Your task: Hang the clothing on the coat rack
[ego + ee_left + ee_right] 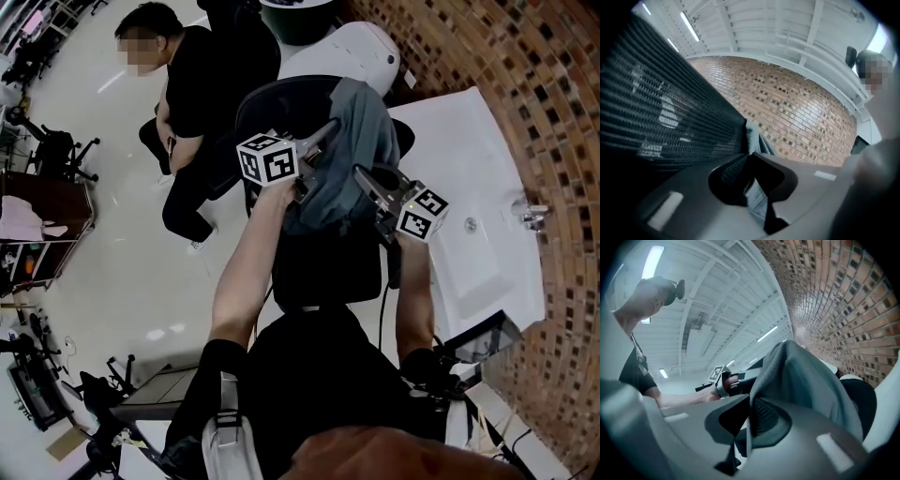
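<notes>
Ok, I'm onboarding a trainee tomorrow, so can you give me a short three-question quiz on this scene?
1. True or false: the grey garment already hangs on a coat rack.
2. What does the right gripper hold? A) nothing B) the garment C) a cable
3. Fill in: the garment is draped over the back of a black mesh ____.
Key: 1 false, it lies over the chair; 2 B; 3 chair.

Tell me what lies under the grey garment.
The garment drapes over a black mesh chair's backrest. The backrest's top edge beneath the cloth is covered, so unseen.
</notes>
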`<state>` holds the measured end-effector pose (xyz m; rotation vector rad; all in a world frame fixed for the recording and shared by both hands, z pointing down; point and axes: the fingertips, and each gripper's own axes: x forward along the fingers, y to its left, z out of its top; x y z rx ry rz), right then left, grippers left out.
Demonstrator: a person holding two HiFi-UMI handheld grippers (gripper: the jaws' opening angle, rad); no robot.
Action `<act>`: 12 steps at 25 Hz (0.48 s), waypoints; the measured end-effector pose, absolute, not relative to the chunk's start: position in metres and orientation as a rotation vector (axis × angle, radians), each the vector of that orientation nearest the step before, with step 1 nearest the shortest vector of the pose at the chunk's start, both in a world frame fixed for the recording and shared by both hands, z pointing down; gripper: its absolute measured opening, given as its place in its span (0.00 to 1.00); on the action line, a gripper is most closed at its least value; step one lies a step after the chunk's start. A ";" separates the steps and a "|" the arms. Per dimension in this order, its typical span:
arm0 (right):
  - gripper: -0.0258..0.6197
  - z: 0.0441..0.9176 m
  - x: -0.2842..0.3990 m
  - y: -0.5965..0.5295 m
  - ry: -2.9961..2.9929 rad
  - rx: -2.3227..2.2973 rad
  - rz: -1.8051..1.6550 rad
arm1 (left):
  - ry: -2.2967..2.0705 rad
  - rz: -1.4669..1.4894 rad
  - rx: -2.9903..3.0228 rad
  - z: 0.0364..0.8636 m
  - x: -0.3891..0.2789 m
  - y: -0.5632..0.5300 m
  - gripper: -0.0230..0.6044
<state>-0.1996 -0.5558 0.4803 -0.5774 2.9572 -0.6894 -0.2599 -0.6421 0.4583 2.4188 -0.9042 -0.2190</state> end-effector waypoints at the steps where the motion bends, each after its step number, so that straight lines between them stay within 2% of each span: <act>1: 0.06 0.480 -0.199 -0.555 2.960 -0.584 -0.682 | -0.905 -0.266 2.387 0.457 -0.263 -0.644 0.08; 5: 0.06 0.475 -0.193 -0.543 2.936 -0.610 -0.675 | -0.965 -0.405 2.445 0.417 -0.285 -0.620 0.07; 11: 0.07 0.493 -0.223 -0.484 3.067 -0.424 -0.620 | -0.903 -0.298 2.738 0.379 -0.274 -0.549 0.07; 12: 0.12 0.502 -0.220 -0.483 3.123 -0.432 -0.593 | -0.891 -0.305 2.721 0.383 -0.275 -0.547 0.07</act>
